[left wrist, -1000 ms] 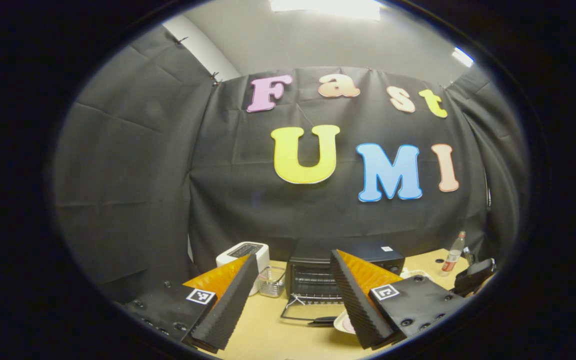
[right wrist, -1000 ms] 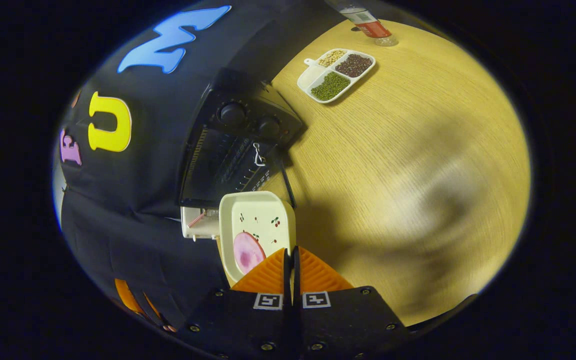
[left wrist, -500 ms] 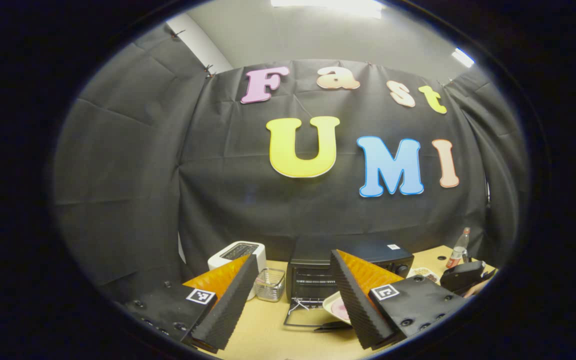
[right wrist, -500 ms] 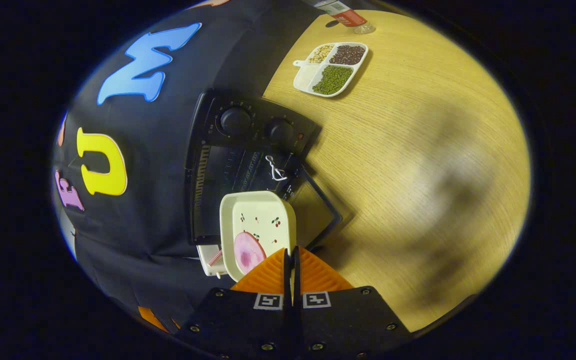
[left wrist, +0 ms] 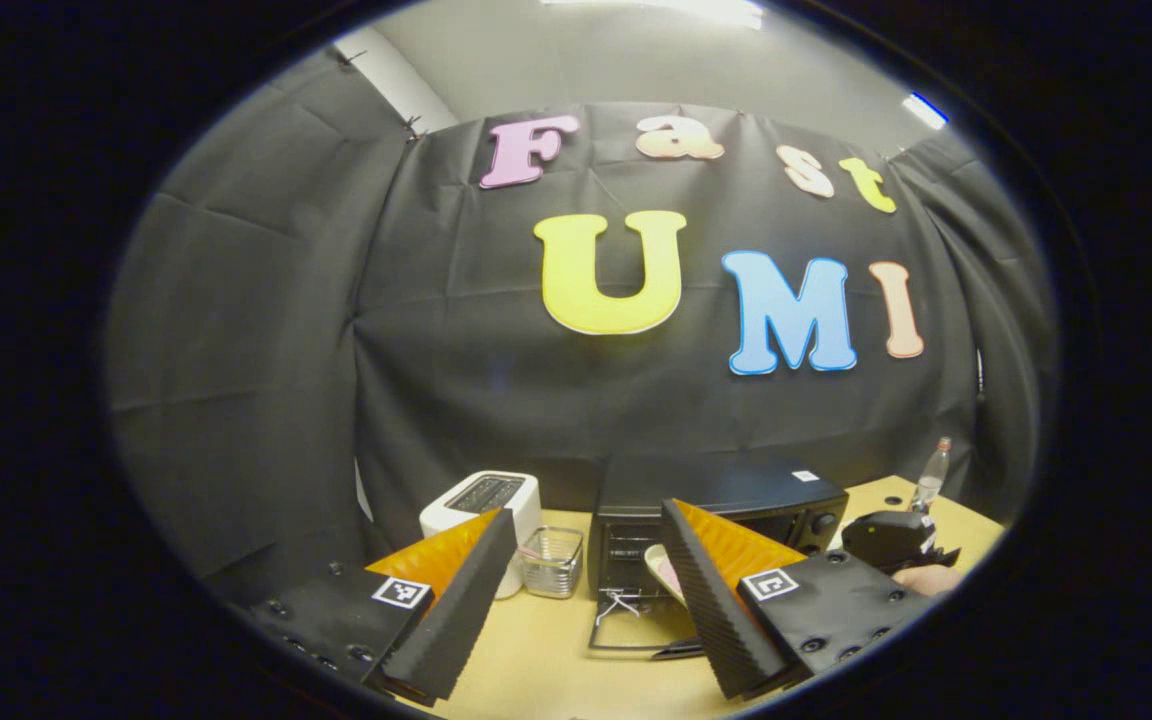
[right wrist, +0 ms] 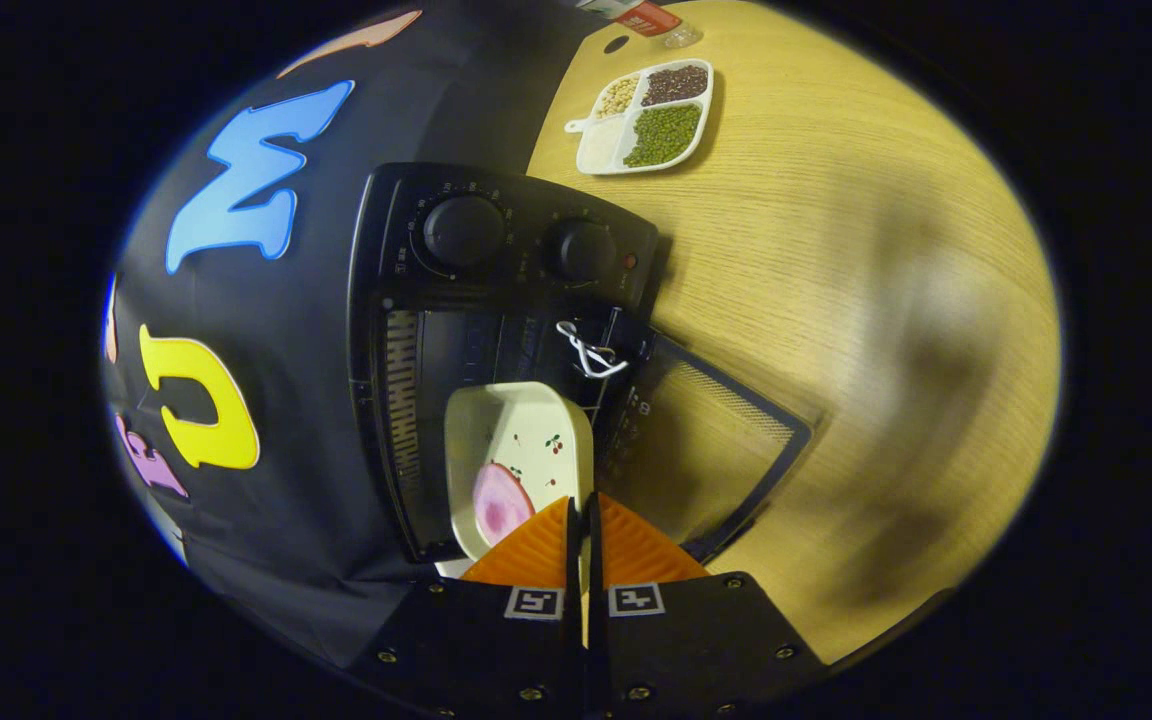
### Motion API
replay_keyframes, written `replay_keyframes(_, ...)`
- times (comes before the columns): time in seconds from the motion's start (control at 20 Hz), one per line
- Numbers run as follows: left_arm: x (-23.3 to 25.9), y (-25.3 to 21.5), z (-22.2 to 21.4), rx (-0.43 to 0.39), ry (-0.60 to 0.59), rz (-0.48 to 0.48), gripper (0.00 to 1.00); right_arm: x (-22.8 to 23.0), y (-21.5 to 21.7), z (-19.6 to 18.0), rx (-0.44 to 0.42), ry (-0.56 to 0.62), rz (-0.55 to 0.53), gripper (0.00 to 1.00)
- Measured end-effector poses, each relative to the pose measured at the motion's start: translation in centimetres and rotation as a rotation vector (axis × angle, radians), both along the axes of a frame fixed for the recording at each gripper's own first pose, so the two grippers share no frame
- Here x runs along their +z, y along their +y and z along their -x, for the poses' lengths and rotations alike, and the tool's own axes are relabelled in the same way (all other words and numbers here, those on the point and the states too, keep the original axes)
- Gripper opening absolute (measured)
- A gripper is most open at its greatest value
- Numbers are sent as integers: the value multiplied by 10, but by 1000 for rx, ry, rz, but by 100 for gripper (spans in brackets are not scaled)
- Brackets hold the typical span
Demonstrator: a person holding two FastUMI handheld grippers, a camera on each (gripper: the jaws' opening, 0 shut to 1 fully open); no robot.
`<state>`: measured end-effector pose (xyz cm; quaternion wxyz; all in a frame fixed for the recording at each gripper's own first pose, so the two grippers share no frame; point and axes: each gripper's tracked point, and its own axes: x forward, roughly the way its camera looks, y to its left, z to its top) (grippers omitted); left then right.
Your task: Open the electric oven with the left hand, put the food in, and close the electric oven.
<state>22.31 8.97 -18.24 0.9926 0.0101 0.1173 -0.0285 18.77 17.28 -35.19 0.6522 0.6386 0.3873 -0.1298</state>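
Note:
The black electric oven (left wrist: pixel 721 490) (right wrist: pixel 496 240) stands on the wooden table with its glass door (right wrist: pixel 706 440) folded down flat. My right gripper (right wrist: pixel 581 515) is shut on the rim of a cream plate (right wrist: pixel 521 440) carrying a pink slice of food (right wrist: pixel 499 500). The plate hangs in front of the oven's open mouth, partly inside it. In the left gripper view the plate (left wrist: pixel 664 570) shows at the oven opening, with the other gripper (left wrist: pixel 891 540) and a hand at the right. My left gripper (left wrist: pixel 586 590) stays open and empty, back from the oven.
A white toaster (left wrist: pixel 481 500) and a small clear basket (left wrist: pixel 551 560) stand left of the oven. A divided tray of beans (right wrist: pixel 646 115) and a bottle (left wrist: pixel 931 475) sit on the table beyond the oven's knob side. A wire rack hook (right wrist: pixel 586 350) shows at the oven mouth.
The right gripper has carried the plate closer to the oven, now at its open mouth. The left gripper has drifted slightly and stayed open.

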Motion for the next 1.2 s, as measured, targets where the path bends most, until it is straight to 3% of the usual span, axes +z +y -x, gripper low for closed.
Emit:
replay_keyframes(0.25,-9,18,-2,26,28,-17,100,-9,4,-35,-102,-15,1,3)
replay_keyframes(0.3,-10,21,-3,30,31,-25,91,-11,6,-40,-115,-14,0,3)
replay_keyframes(0.35,-11,24,-3,34,33,-34,97,-13,7,-47,-128,-17,-1,3)
replay_keyframes(0.55,-13,33,-2,52,48,-50,100,-18,9,-68,-170,-31,8,3)
replay_keyframes(0.8,-16,36,0,68,58,-62,100,-17,12,-76,-174,-51,14,7)
replay_keyframes(0.85,-16,35,0,69,59,-62,100,-17,15,-77,-163,-62,5,18)
replay_keyframes(0.9,-15,34,1,68,58,-64,91,-12,17,-74,-158,-77,-8,10)
replay_keyframes(1.0,-14,30,1,64,55,-69,95,-7,18,-74,-142,-93,-19,12)
replay_keyframes(1.05,-13,28,0,61,53,-69,98,-3,20,-74,-135,-109,-18,19)
replay_keyframes(1.1,-11,25,1,57,50,-67,100,2,18,-74,-127,-128,-12,38)
replay_keyframes(1.15,-9,23,2,53,46,-65,100,4,18,-74,-112,-139,-6,49)
replay_keyframes(1.2,-7,20,3,52,43,-63,100,8,17,-69,-96,-141,0,72)
